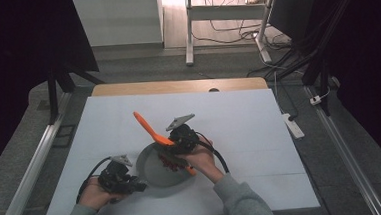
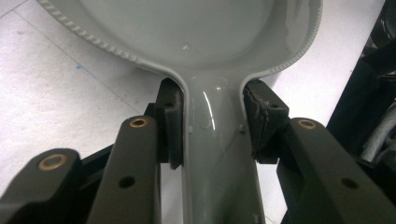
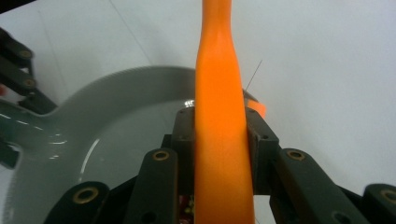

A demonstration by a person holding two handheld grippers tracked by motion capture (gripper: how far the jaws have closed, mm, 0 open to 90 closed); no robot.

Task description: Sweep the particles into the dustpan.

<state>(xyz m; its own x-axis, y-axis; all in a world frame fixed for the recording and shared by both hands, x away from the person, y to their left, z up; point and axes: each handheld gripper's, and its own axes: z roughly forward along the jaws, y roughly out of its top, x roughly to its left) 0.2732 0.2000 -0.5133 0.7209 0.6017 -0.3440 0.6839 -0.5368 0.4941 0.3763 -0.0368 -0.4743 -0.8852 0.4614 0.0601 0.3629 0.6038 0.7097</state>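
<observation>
While the left gripper (image 2: 212,121) clamped the pan (image 2: 187,37) handle, the right gripper (image 3: 219,135) gripped the spatula (image 3: 219,93); stirring the red bits (image 1: 171,163) called for low, gentle strokes.

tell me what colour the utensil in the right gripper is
Bright orange. The utensil shows best in the right gripper view, clamped between the jaws of the right gripper.

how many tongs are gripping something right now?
2. Left tongs clamp the grey pan's handle; right tongs clamp the orange spatula handle above the pan.
</observation>
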